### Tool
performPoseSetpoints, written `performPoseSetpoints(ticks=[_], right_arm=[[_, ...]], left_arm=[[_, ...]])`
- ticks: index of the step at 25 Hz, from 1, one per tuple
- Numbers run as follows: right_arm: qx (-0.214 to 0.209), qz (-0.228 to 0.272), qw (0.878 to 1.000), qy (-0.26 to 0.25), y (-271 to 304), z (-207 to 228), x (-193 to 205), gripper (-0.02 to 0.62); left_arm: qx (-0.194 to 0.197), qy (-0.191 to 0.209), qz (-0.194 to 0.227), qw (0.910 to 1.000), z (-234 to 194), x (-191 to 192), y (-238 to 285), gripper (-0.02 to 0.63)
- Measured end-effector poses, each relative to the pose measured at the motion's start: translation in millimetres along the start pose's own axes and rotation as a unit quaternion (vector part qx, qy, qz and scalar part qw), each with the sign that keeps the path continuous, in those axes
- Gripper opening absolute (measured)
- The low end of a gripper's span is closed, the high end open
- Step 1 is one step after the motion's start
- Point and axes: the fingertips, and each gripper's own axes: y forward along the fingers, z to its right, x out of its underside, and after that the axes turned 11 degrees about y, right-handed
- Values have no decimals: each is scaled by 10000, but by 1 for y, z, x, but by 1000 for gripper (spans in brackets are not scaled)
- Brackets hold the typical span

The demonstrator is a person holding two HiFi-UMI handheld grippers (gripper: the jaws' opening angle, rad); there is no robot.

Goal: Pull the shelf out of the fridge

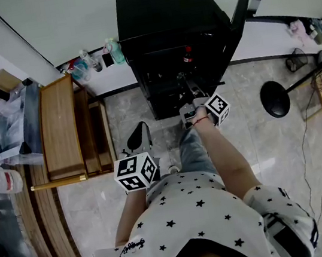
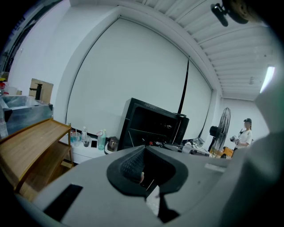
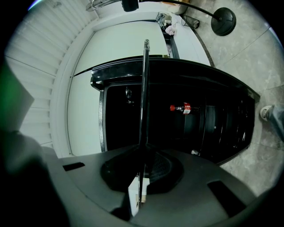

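Right gripper [image 3: 142, 168] has its fingers clamped on the thin dark shelf [image 3: 144, 97], which juts from the open black fridge [image 1: 161, 16]. Left gripper [image 2: 144, 173] has its fingers together and empty, well apart from the fridge.

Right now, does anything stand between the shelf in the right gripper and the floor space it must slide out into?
Nothing visible does. The right gripper is shut on the shelf edge, the fridge door stands open aside, and only the person stands before it.
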Motion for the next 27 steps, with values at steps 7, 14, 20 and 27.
performPoseSetpoints(ticks=[7,14,20,27], right_arm=[[76,-11,9999,-93,0,0,-1,6],[47,-18,9999,-133,2,-2,-1,6],[70,12,9999,-113,1,0,-3,6],[82,1,9999,-91,0,0,-2,6]], left_arm=[[10,-26,1,10000,0,0,1,12],[23,-33,-4,10000,-1,1,3,12],[27,-26,-11,10000,-1,1,3,12],[44,-33,-27,10000,-1,3,3,12]])
